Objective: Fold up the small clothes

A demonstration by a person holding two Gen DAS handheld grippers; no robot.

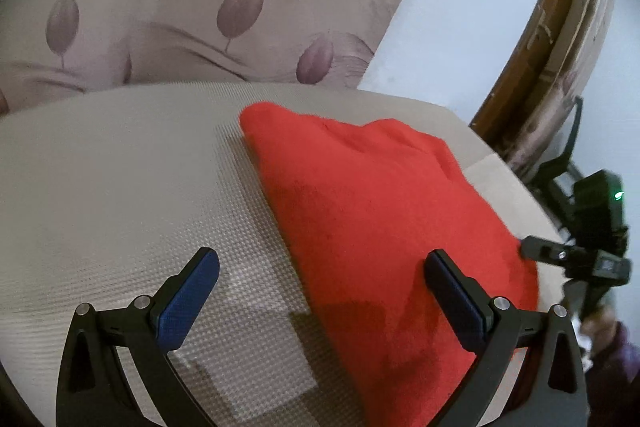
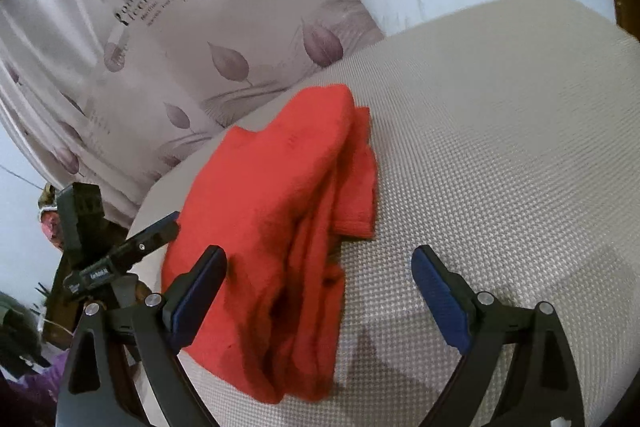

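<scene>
A red garment (image 1: 372, 203) lies folded in layers on a beige textured surface (image 1: 120, 187). My left gripper (image 1: 320, 291) is open above its near left edge, its right finger over the cloth and its left finger over bare surface. In the right wrist view the garment (image 2: 276, 211) shows stacked folds, with a ribbed cuff at its right side. My right gripper (image 2: 320, 291) is open above its near right edge, holding nothing. The right gripper also shows at the garment's right edge in the left wrist view (image 1: 560, 255). The left gripper shows at the left in the right wrist view (image 2: 120, 255).
A curtain with purple leaf prints (image 1: 200, 7) hangs behind the surface, next to a pale wall (image 1: 460, 27). A brown wooden frame (image 1: 532, 47) stands at the right. The surface's far corner (image 2: 560, 11) lies near the wall.
</scene>
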